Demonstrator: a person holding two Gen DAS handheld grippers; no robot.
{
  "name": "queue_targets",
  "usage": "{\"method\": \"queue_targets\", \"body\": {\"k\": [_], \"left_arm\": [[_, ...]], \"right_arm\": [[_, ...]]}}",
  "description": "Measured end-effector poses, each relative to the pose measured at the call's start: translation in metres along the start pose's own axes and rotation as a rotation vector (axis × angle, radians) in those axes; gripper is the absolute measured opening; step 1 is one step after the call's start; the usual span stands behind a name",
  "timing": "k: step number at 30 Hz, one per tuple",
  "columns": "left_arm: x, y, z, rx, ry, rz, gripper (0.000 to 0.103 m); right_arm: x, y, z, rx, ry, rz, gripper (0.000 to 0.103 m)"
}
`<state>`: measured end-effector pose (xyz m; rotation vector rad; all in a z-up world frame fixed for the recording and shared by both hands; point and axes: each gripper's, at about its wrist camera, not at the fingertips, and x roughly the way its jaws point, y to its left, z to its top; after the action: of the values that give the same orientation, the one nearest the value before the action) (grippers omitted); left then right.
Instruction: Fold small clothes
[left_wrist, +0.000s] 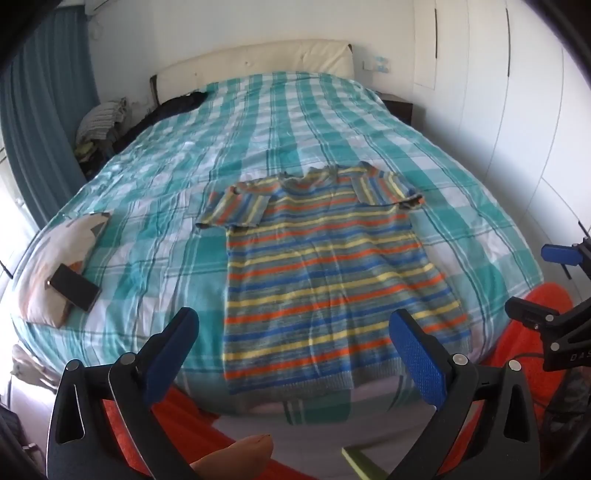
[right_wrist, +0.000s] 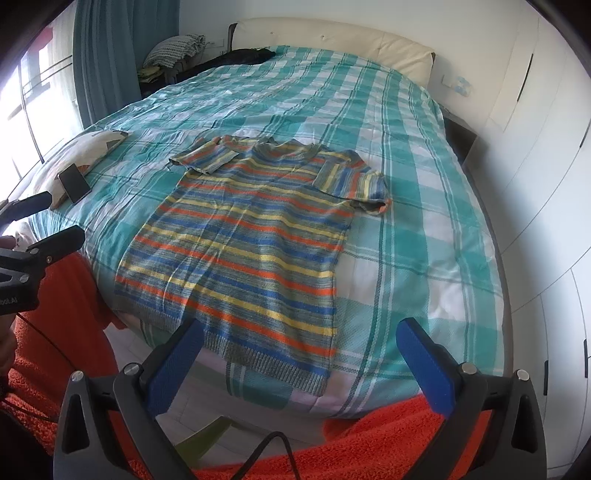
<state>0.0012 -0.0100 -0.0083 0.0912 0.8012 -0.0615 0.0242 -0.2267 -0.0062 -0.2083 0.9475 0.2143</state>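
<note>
A small knitted striped T-shirt (left_wrist: 332, 266) in blue, orange, yellow and grey lies flat on the bed, hem toward me, both short sleeves folded in over the chest. It also shows in the right wrist view (right_wrist: 251, 236). My left gripper (left_wrist: 295, 343) is open and empty, held above the hem at the bed's near edge. My right gripper (right_wrist: 301, 350) is open and empty, above the hem's right corner. The right gripper also appears at the right edge of the left wrist view (left_wrist: 532, 284), and the left gripper at the left edge of the right wrist view (right_wrist: 55, 221).
The bed has a teal and white checked cover (left_wrist: 184, 177). A phone (left_wrist: 74, 288) lies on a pillow (left_wrist: 48, 258) at the left. Dark clothes (left_wrist: 173, 107) lie near the headboard. An orange rug (right_wrist: 369, 443) covers the floor in front. White wardrobes (right_wrist: 535, 147) stand at the right.
</note>
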Motion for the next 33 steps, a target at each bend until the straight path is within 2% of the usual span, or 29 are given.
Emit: {"method": "queue_targets", "body": {"k": [23,27,33], "left_arm": [[0.003,0.003,-0.006,0.008,0.02,0.045,0.103],[0.009,0.004,-0.002,0.001,0.07,0.02,0.103],[0.008,0.006,0.007,-0.037,0.083,-0.018,0.103]], "right_arm": [[0.007,-0.001,-0.004,0.018,0.026,0.018,0.103],[0.013,-0.002,0.001,0.025,0.059,0.026,0.103],[0.008,0.0,0.013,0.027,0.023,0.034,0.103]]}}
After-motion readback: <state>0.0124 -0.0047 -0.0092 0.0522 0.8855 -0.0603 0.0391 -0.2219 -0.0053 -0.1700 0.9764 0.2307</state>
